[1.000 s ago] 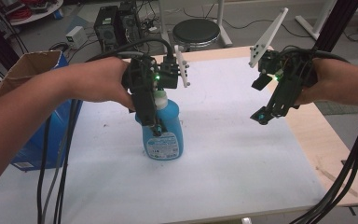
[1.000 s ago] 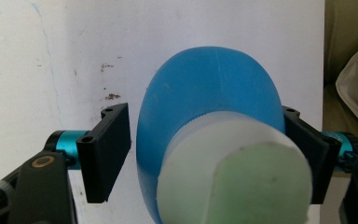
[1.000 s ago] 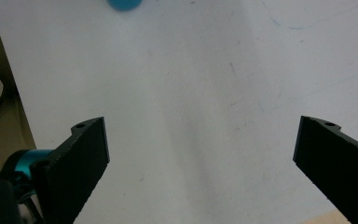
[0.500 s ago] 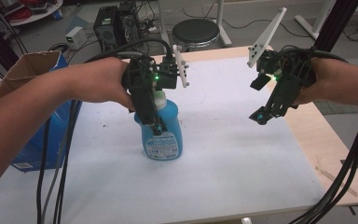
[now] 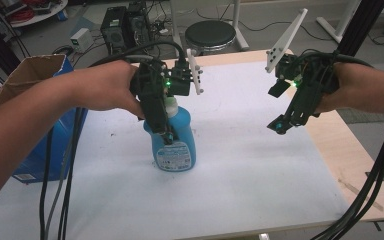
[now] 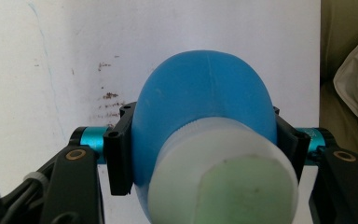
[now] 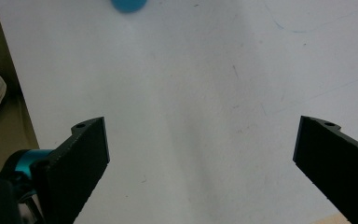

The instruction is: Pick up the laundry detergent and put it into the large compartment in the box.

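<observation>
A blue bottle (image 5: 176, 146) with a white cap (image 5: 170, 105) stands upright on the white table top (image 5: 260, 180), left of centre. My left gripper (image 5: 164, 131) comes down from above and is shut on the bottle's upper body. In the left gripper view the two black jaws press both sides of the blue bottle (image 6: 205, 93) just under the white cap (image 6: 223, 182), with the left gripper (image 6: 204, 149) looking straight down. My right gripper (image 5: 281, 125) hangs open above the table's right part, apart from the bottle. The right gripper (image 7: 200, 154) has bare table between its jaws, and a bit of the blue bottle (image 7: 128, 4) shows at the top edge.
A cardboard box (image 5: 22, 75) over a blue container (image 5: 40, 160) stands off the table's left side. A black stool (image 5: 211, 34) and a computer tower (image 5: 125, 25) stand beyond the far edge. Bare wood (image 5: 350, 155) borders the table's right side. Cables trail from both grippers.
</observation>
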The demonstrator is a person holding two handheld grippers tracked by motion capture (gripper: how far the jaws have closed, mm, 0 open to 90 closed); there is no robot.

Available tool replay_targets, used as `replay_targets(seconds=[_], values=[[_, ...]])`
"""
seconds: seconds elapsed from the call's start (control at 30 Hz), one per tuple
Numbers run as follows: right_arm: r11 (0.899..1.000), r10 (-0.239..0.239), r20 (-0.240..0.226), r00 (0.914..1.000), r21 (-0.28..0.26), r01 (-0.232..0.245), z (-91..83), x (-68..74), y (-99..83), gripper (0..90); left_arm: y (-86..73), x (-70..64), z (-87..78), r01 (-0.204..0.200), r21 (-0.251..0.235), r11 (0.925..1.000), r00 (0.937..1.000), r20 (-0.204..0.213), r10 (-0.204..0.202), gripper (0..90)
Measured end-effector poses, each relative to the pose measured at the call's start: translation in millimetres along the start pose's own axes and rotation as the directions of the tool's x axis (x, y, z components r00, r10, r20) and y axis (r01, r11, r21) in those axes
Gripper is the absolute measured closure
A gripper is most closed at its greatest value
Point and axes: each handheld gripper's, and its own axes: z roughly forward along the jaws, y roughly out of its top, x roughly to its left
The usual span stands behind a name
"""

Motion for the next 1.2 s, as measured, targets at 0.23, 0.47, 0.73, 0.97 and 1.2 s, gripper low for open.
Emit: replay_targets(seconds=[0.23,0.47,0.73,0.97,1.2], values=[[1.000,0.008,0.005,1.0000,-0.005,-0.008,-3.7,2.2,-3.1,2.5,-7.2,0.9,-36.1,0.143,-0.026,0.9894,0.9897,-0.009,-0.143,37.8],[1.000,0.005,0.007,1.0000,-0.011,-0.005,-6.0,3.9,-3.7,2.5,-20.3,-2.7,-91.5,0.256,-0.049,0.9654,0.9637,-0.065,-0.259,37.8],[1.000,-0.006,0.008,0.9999,-0.019,0.007,-6.5,5.0,-0.1,2.5,-45.9,-6.5,-149.4,0.335,-0.101,0.9369,0.9314,-0.116,-0.345,37.8],[1.000,-0.012,0.002,0.9999,-0.016,0.012,-5.7,5.1,4.3,2.5,-72.5,-11.4,-188.5,0.396,-0.120,0.9103,0.9045,-0.119,-0.409,37.8],[1.000,-0.020,0.002,0.9998,-0.020,0.020,-4.7,3.9,5.9,2.6,-104.2,-15.0,-216.4,0.457,-0.146,0.8776,0.8699,-0.133,-0.475,37.8]])
